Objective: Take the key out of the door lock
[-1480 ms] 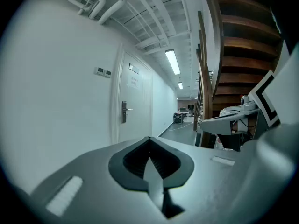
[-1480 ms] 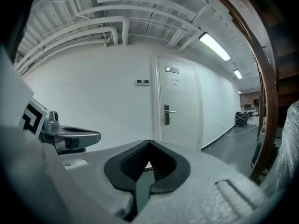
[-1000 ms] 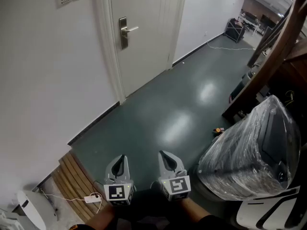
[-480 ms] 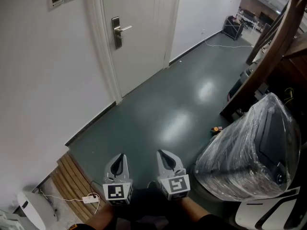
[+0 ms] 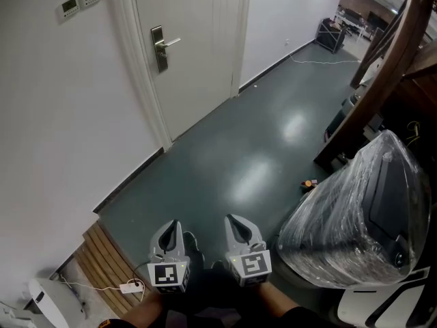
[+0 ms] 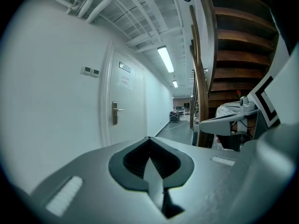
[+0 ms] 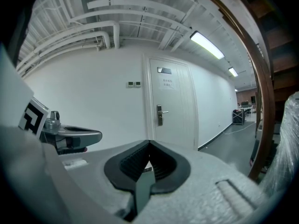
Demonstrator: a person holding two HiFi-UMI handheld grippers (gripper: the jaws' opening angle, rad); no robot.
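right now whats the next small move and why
Probably step toward the door, aiming for its lock plate. The left gripper and right gripper sit low, jaws together, nothing in them, and a stretch of floor lies between them and the door. The key is too small to make out.

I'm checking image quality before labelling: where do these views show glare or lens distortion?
Head view: sharp, with soft glare patches on the dark floor and sheen on the plastic-wrapped bundle. Left gripper view: strong fisheye bending, dark corners, a bright ceiling lamp. Right gripper view: same bending and dark corners; the door is readable.
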